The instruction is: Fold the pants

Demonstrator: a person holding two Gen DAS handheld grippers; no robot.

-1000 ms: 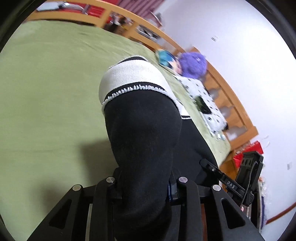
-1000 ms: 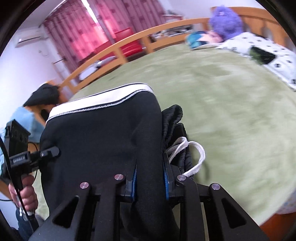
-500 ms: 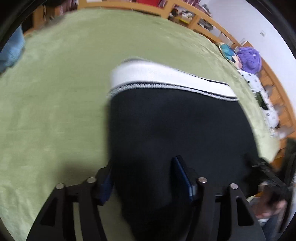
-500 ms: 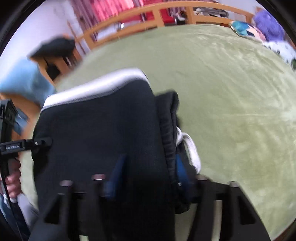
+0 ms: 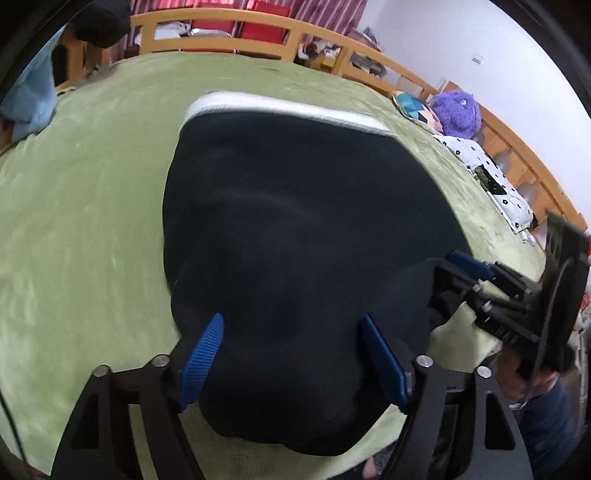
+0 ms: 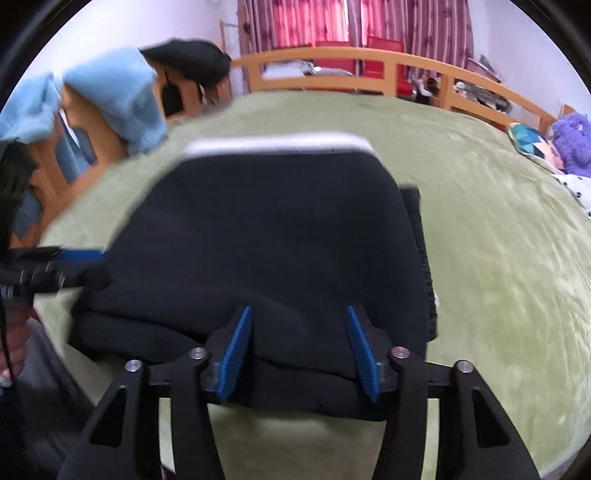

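The black pants (image 5: 295, 229) lie folded flat on the green bed cover (image 5: 92, 221), white waistband (image 5: 280, 109) at the far end. My left gripper (image 5: 291, 321) stands over their near edge with its jaws opening; the cloth lies between the blue pads (image 5: 201, 356), untouched by them. In the right wrist view the same pants (image 6: 280, 240) fill the middle, waistband (image 6: 277, 146) far. My right gripper (image 6: 299, 310) straddles the near fold, jaws closing, pads (image 6: 236, 350) still apart from the cloth. Each gripper also shows in the other's view, right gripper (image 5: 469, 269), left gripper (image 6: 70, 258).
A wooden bed rail (image 5: 258, 22) runs around the far side. A purple plush toy (image 5: 458, 114) and a dotted pillow (image 5: 491, 184) sit at the right edge. Blue cloth (image 6: 114, 99) hangs over the rail at left. A hand (image 5: 517, 380) holds the right gripper.
Both grippers were shut on the lifted pants. They have come down, the pants have spread flat on the bed, and both sets of jaws have come apart from the cloth.
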